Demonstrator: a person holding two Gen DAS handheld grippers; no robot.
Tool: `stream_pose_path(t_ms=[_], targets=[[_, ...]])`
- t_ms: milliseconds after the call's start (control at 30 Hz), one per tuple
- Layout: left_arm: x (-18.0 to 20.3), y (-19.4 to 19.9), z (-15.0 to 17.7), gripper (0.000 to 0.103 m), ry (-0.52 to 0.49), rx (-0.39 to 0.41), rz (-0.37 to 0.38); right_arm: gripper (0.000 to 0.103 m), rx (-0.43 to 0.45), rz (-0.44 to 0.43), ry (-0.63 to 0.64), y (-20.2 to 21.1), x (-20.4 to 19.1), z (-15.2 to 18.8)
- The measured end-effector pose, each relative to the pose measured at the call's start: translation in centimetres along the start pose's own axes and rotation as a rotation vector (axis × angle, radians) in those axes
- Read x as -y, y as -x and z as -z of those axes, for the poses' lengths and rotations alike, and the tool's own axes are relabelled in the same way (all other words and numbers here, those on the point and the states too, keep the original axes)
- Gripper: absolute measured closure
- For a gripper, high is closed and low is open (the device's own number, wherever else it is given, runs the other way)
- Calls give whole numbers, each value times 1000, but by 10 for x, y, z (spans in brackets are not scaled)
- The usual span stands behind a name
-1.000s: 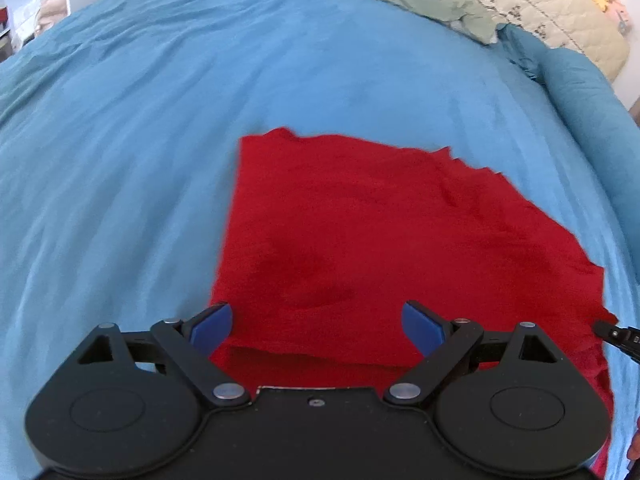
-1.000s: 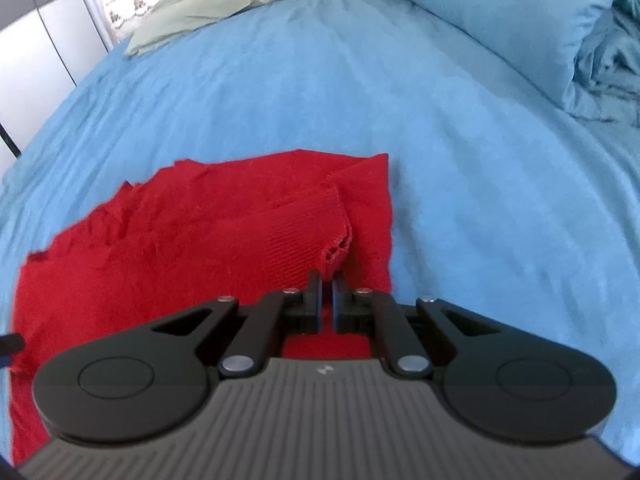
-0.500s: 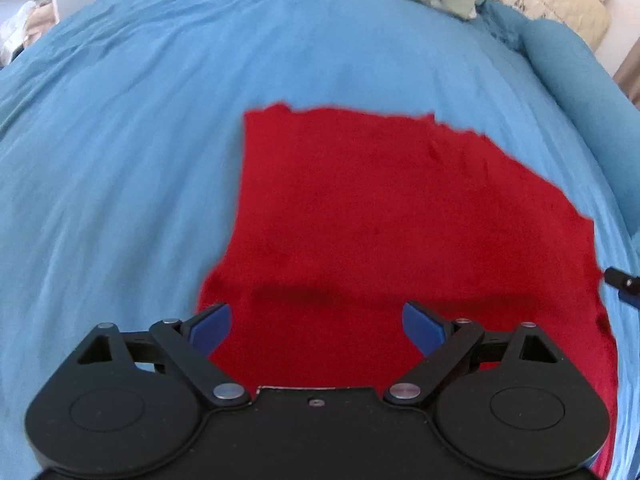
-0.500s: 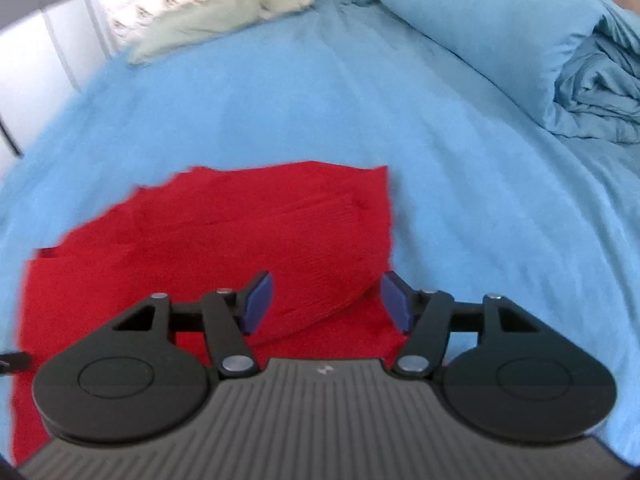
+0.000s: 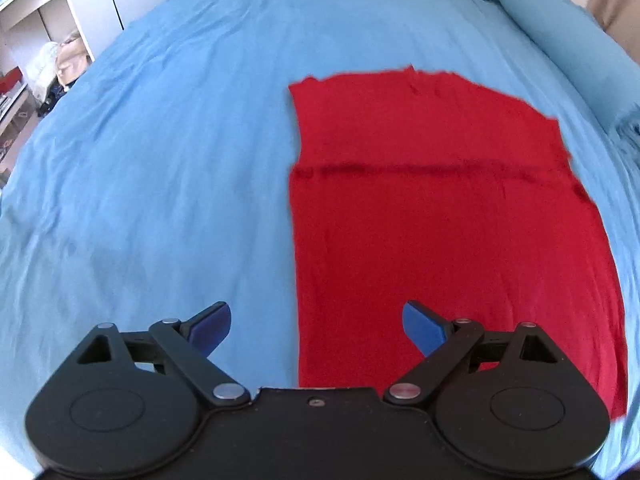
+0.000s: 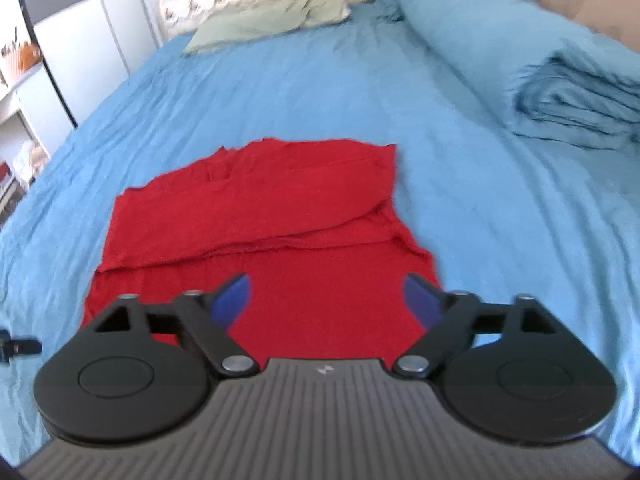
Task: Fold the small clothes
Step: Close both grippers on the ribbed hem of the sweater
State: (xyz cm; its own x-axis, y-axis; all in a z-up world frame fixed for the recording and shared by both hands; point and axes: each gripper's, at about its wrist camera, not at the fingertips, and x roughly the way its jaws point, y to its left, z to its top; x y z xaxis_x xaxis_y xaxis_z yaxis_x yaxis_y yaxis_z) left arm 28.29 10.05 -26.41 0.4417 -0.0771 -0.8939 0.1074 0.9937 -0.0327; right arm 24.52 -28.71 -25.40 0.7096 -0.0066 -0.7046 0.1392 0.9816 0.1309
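Observation:
A red knit garment (image 5: 440,216) lies flat on the blue bed sheet (image 5: 160,160), with a folded-over layer whose edge runs across its middle. My left gripper (image 5: 316,326) is open and empty, above the garment's near left edge. In the right wrist view the garment (image 6: 272,216) lies ahead with the folded flap on its far half. My right gripper (image 6: 326,294) is open and empty over the garment's near part. The tip of the left gripper (image 6: 18,346) shows at the left edge.
A rolled blue duvet (image 6: 540,68) lies along the right side of the bed. A green pillow (image 6: 256,24) and a patterned pillow lie at the head. White cupboards and shelves (image 5: 52,40) stand left of the bed.
My right gripper opened and let go of the garment's edge, leaving the flap folded over. Both grippers drew back and lifted; the left one shifted to the left.

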Motion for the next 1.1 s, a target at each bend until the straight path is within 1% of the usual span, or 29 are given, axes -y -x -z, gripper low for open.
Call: stream_pose_path(t_ms=[67,133,267,333,400,433,533,667,800,867,900,933,967,1000,1067,1100], targets=[[0,7,23,1,14,-21,10,0,6,39,34,18,3,14],[0,12,44,1,43,-28,8,0,-15,72,91,30,7,30],[-2,7,85,1,119,-52,22,0,-124,60,135,37,25,67],[-4,0,102,1,142,-65,42,0,-156,42,133,40,34,88],[-5,-7,114,4,170,-77,50,0,-184,57,126,39,41,106],[-6,-10,120,6,194,-78,63,0,-196,59,118,39,45,116],[-6,-20,128,17,250,-85,132,0,-233,38,69,39,59,138],[5,-30,135,28,243,-95,160,0,-259,22,22,35,68,161],[8,-33,139,33,257,-80,144,0,-279,15,-4,32,76,171],[9,-36,139,37,279,-75,143,0,-292,8,-22,32,80,175],[6,-37,141,39,283,-75,140,3,-300,2,-32,31,80,174],[6,-38,142,45,280,-77,130,7,-311,-4,-46,31,81,176],[6,-38,144,50,272,-80,117,8,-320,-7,-57,29,83,176],[6,-38,144,53,266,-81,105,9,-328,-10,-69,28,85,177],[6,-39,143,62,267,-87,91,10,-336,-9,-85,27,87,178],[7,-39,142,65,267,-93,85,10,-337,-9,-89,26,88,178]])
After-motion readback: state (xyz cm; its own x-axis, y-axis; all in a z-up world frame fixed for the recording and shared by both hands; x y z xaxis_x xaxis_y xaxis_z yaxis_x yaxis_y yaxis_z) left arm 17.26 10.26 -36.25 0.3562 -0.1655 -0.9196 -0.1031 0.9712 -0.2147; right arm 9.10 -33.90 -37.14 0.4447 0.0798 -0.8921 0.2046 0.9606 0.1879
